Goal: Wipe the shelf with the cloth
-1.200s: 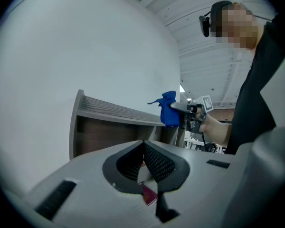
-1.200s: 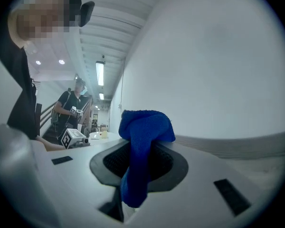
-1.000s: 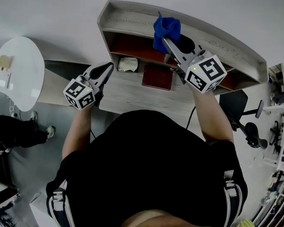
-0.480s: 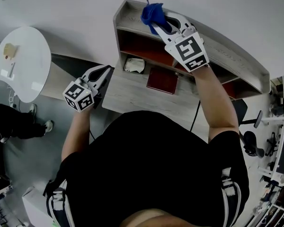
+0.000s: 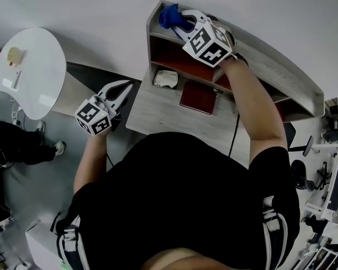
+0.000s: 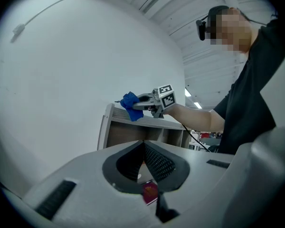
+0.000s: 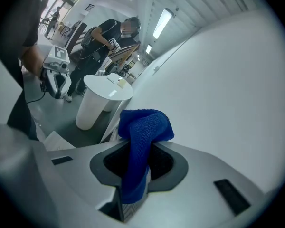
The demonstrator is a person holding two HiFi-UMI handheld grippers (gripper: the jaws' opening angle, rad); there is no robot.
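Person in a black top, with a grey two-jaw gripper on each side.
Black short-sleeved top (image 5: 180, 196), with white stripes (image 5: 67, 242) on dark cloth at both hips. Left gripper (image 5: 127, 86) and right gripper (image 5: 179, 22) have pale grey shells and black textured jaw linings. Each carries a white cube (image 5: 94, 117) with black square markers. A thin dark cable (image 5: 232, 139) runs beside the right forearm.

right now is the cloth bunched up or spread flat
Bunched up: the blue cloth is a crumpled wad clamped in the right gripper.
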